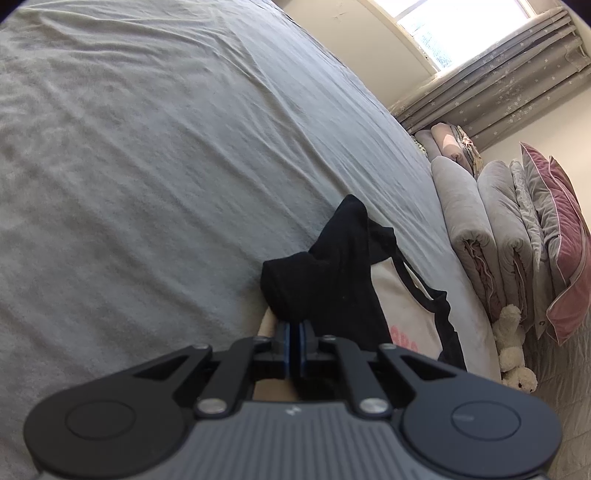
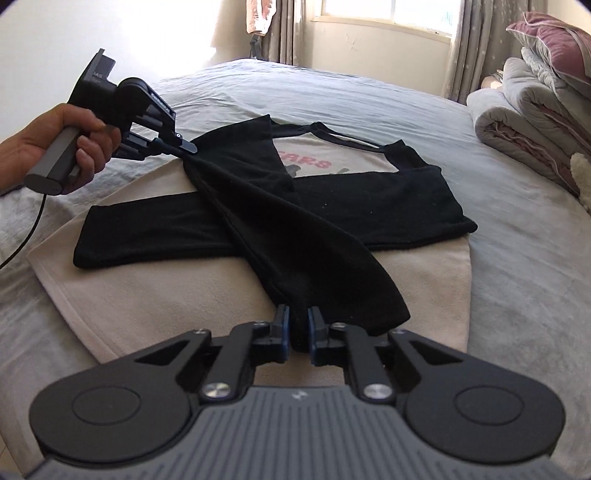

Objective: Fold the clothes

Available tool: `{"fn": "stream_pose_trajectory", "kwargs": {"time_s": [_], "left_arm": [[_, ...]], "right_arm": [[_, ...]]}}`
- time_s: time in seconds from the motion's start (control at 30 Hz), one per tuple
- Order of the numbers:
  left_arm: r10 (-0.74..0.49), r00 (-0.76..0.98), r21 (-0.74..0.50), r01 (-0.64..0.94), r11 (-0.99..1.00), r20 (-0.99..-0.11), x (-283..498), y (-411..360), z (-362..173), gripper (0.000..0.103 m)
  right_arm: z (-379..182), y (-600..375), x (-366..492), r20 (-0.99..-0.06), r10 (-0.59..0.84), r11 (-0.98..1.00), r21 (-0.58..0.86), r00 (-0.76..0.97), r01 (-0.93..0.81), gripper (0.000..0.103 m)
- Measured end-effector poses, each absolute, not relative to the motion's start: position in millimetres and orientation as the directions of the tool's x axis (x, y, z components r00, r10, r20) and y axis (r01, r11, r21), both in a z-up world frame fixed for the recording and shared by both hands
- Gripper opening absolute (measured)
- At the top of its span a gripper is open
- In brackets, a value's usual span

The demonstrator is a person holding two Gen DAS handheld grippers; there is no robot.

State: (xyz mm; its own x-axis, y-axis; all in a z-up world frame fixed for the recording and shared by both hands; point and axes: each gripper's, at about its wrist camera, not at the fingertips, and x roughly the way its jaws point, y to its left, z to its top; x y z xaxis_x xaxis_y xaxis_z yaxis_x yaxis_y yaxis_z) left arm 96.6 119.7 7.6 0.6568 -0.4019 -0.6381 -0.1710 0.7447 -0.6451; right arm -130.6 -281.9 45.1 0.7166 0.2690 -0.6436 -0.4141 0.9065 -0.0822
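Observation:
A cream shirt with black sleeves and pink lettering lies face up on the bed. One black sleeve lies folded flat across the chest. The other black sleeve is stretched diagonally over it, held at both ends. My left gripper, held by a hand, is shut on its shoulder end; in the left wrist view that gripper pinches black cloth. My right gripper is shut on the sleeve's cuff end near the shirt's hem.
The grey bed sheet spreads wide around the shirt. Rolled grey blankets and pink pillows are stacked along the bed's right side, with a cream plush toy. A window with curtains lies beyond.

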Motion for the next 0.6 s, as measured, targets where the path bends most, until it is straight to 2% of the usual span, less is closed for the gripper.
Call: {"fn": "stream_pose_trajectory", "kwargs": {"time_s": [0.17,0.4,0.47,0.53,0.6], "left_arm": [[-0.407,0.655,-0.651,-0.173,0.739,-0.637,97,121,7,0.005],[-0.381,0.644,-0.603,-0.159,0.782,-0.663,98,116,10,0.005],[-0.382,0.643,-0.604,-0.16,0.781,-0.664,98,117,9,0.005],[-0.382,0.642,-0.604,-0.161,0.78,-0.665,98,118,9,0.006],[-0.382,0.641,-0.603,-0.161,0.782,-0.666,98,118,9,0.006]], "right_arm": [[75,-278,-165,-0.54,0.284,0.847,-0.246,0.792,-0.472,0.012],[39,-238,-183,-0.692,0.239,0.714,-0.35,0.682,-0.606,0.011],[46,-242,-172,-0.711,0.277,0.763,-0.246,0.646,-0.598,0.013],[57,-259,-165,-0.694,0.312,0.816,-0.154,0.649,-0.557,0.017],[69,-275,-157,-0.675,0.344,0.857,-0.059,0.653,-0.512,0.04]]}}
